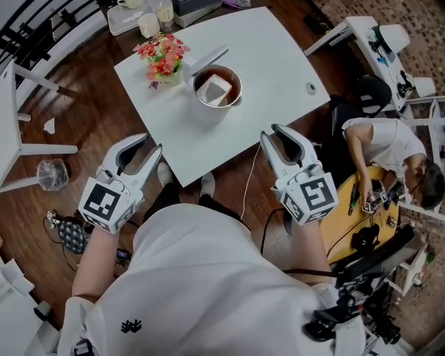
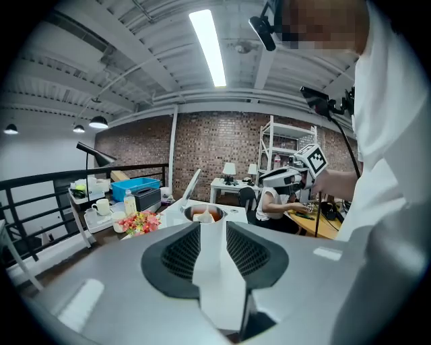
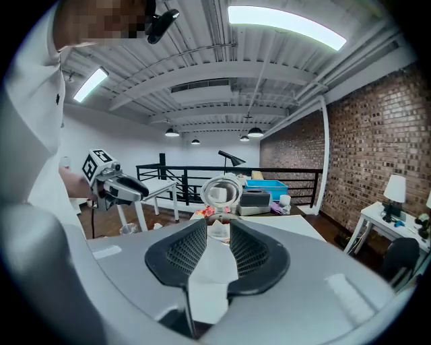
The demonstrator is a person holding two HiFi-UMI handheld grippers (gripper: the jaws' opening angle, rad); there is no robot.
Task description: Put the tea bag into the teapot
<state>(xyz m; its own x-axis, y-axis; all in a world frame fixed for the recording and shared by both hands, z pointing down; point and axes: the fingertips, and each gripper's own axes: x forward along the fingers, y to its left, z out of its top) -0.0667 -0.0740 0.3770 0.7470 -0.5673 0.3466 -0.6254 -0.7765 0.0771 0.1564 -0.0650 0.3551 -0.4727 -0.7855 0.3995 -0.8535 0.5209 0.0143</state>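
Observation:
A steel teapot point(image 1: 208, 110) stands on the white table point(image 1: 278, 62) with its lid point(image 1: 208, 59) tipped up. A pale tea bag point(image 1: 213, 89) lies inside it. In the left gripper view the teapot point(image 2: 217, 211) shows beyond the jaws, with the tea bag point(image 2: 203, 216) in it. The raised lid point(image 3: 222, 193) shows in the right gripper view. My left gripper point(image 1: 149, 144) hangs off the table's near left edge. My right gripper point(image 1: 272, 132) hangs off the near right edge. Both stand open with nothing between the jaws, and both are well short of the teapot.
A vase of red and pink flowers point(image 1: 163, 55) stands just left of the teapot. A tray with cups point(image 1: 135, 17) sits beyond the table's far corner. A person point(image 1: 389, 149) works at a yellow desk to the right. A plastic bottle point(image 1: 52, 174) lies on the wooden floor.

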